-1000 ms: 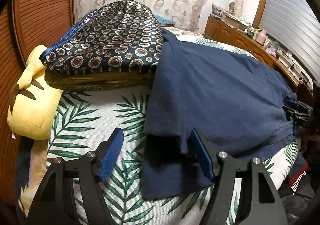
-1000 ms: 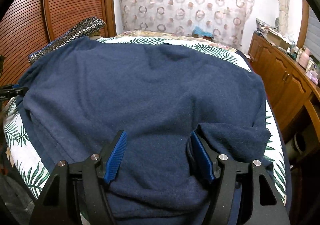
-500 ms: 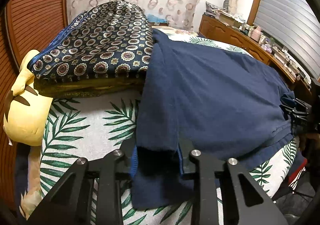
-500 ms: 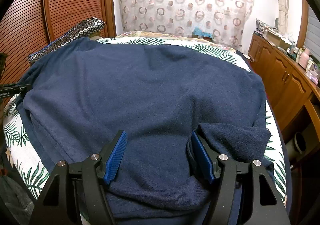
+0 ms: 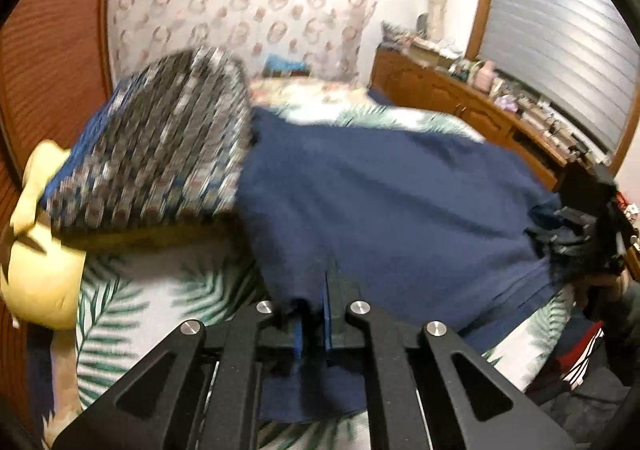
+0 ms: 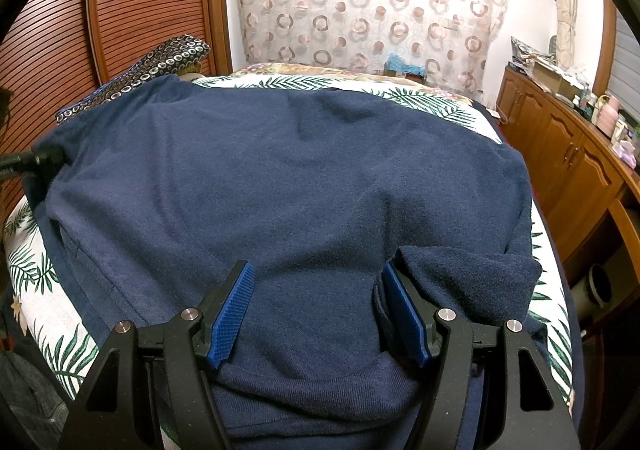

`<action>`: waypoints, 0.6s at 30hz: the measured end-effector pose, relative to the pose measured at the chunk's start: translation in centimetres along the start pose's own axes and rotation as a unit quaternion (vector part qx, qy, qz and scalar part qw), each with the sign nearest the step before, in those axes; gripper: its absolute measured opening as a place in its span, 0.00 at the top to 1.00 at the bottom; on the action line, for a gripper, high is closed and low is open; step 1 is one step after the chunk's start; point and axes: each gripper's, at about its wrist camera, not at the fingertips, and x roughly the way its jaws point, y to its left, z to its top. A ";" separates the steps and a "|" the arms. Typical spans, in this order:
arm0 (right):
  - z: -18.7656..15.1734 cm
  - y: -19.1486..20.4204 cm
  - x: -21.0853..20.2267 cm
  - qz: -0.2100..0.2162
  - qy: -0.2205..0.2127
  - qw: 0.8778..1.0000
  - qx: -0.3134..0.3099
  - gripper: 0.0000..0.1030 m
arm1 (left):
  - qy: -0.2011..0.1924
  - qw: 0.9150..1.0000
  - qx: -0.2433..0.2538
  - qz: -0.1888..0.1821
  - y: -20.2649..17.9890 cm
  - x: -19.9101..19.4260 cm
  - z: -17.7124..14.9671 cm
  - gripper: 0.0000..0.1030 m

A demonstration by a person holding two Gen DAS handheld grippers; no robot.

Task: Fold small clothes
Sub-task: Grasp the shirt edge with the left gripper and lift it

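A navy blue shirt (image 6: 312, 178) lies spread flat on a bed with a palm-leaf sheet (image 6: 40, 290). In the left wrist view, my left gripper (image 5: 314, 314) is shut on the shirt's (image 5: 380, 202) near edge, with cloth pinched between the blue pads. In the right wrist view, my right gripper (image 6: 320, 310) is open, its blue pads (image 6: 232, 314) resting on the shirt near the collar end, a folded sleeve (image 6: 464, 274) by the right finger. The right gripper also shows in the left wrist view (image 5: 588, 226) at the shirt's far side.
A patterned folded quilt (image 5: 160, 146) sits at the bed's left with the shirt's edge against it, and a yellow plush toy (image 5: 40, 250) lies beside it. A wooden cabinet (image 6: 572, 178) with clutter runs along the right. A slatted wooden wardrobe (image 6: 132, 2) stands at the left.
My left gripper went from open to shut on the shirt's edge and is now moving, blurring its view. My right gripper stayed open and still.
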 end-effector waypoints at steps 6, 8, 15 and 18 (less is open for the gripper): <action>0.0 0.0 0.0 0.000 0.000 1.000 0.001 0.33 | -0.039 0.998 0.025 -0.043 -3.1 -0.9 3.1 0.93; 0.0 0.1 -0.2 0.000 0.000 1.000 0.001 0.33 | -0.045 0.997 0.035 -0.053 -4.2 -0.6 4.2 0.93; 0.1 -0.8 -2.0 0.006 -0.004 1.000 0.020 0.33 | -0.054 0.992 0.075 -0.087 -8.5 0.5 6.7 0.93; 0.0 -1.1 -3.5 -0.002 -0.018 1.000 0.018 0.33 | -0.056 0.989 0.093 -0.101 -10.7 1.0 8.1 0.93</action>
